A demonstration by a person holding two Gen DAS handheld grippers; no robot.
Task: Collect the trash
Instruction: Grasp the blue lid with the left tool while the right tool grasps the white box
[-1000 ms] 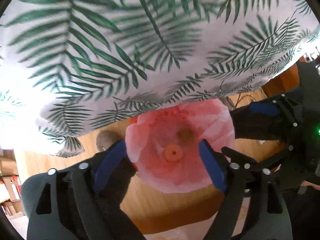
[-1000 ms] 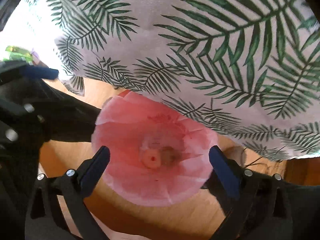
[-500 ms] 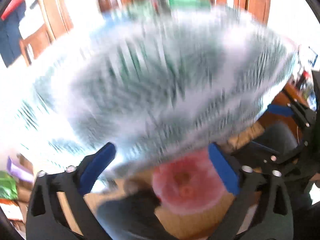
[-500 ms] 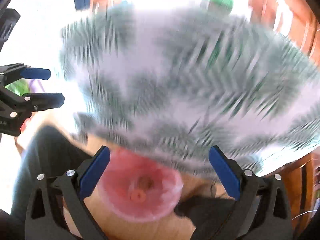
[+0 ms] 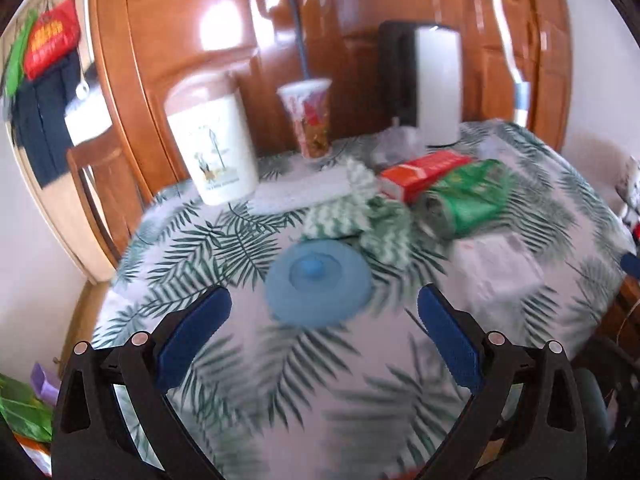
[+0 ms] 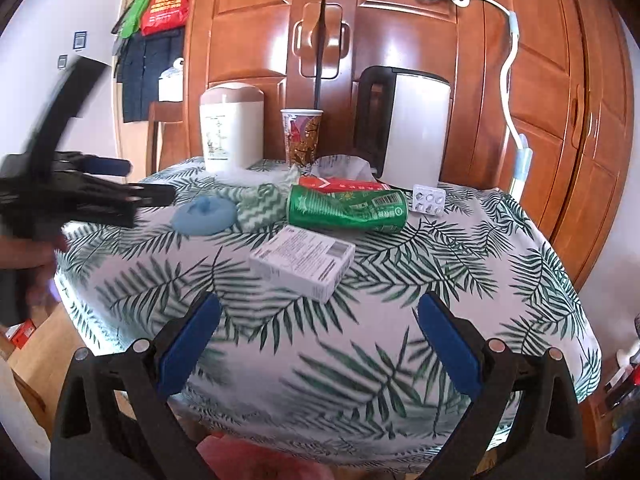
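Moved: both grippers have come up from the pink bin under the table edge and now look across the tabletop; the left jaws have just been opening, with nothing between them.
Left gripper (image 5: 324,320): jaws wide apart, empty, over the near cloth just short of the blue lid (image 5: 318,282).
Right gripper (image 6: 318,326): jaws wide apart, empty, aimed at the white box (image 6: 304,258).
Trash: crushed green can (image 6: 346,208) lies on its side mid-table, touching the red box (image 6: 344,185) behind it; blister pack (image 6: 429,199) just beside the can's end; crumpled tissue (image 6: 340,164) farther back by the kettle (image 6: 404,136).
Bin: only a pink edge (image 6: 256,462) shows at the bottom of the right view, below the table (image 6: 520,320) rim.
Risk: the can would likely roll or skid if pinched across its round body; a reach past it could knock the paper cup (image 6: 301,136), which stands close behind the clutter.
Views: the right view is sharp and shows the blister pack and the left gripper from the side; the left view is blurred and shows neither, but gives the green cloth (image 5: 360,216) touching the lid.
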